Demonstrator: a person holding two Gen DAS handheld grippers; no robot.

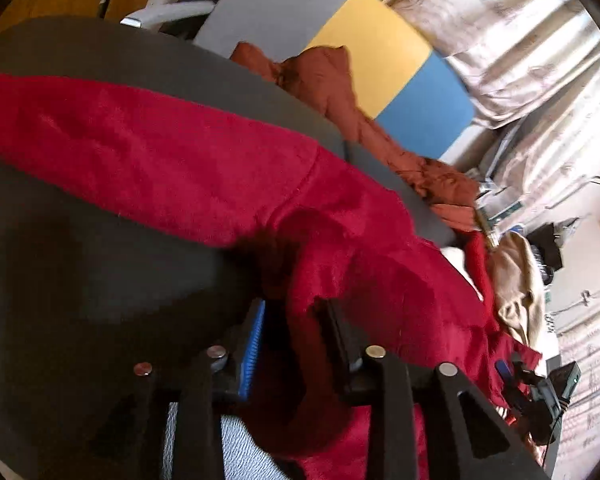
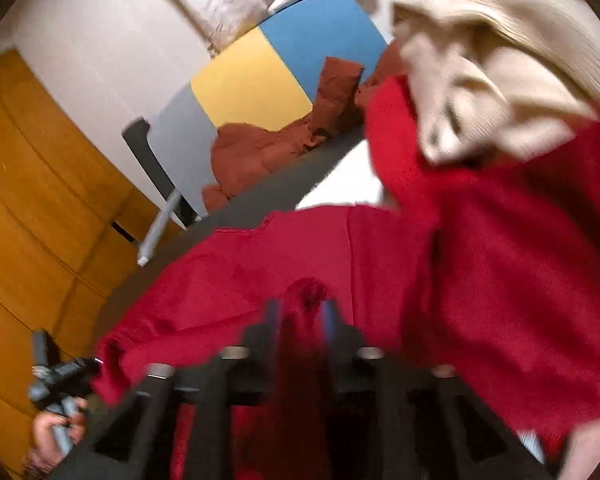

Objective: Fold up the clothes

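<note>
A red fleece garment (image 1: 188,168) lies across a dark grey table (image 1: 60,264), one sleeve stretched to the left. My left gripper (image 1: 296,312) is shut on a bunched fold of the red garment near its body. In the right wrist view the same red garment (image 2: 480,260) hangs and drapes over the table edge, and my right gripper (image 2: 302,312) is shut on a pinch of its cloth. A cream knitted garment (image 2: 480,68) lies on top of the red one at upper right. The other gripper (image 2: 56,376), held by a hand, shows at lower left.
A rust-brown quilted garment (image 1: 340,92) lies along the table's far edge. Behind it stands a grey, yellow and blue panel (image 1: 380,48). Pale curtains (image 1: 540,60) hang at right. A chair (image 2: 152,172) and a wooden door (image 2: 32,200) stand on the left.
</note>
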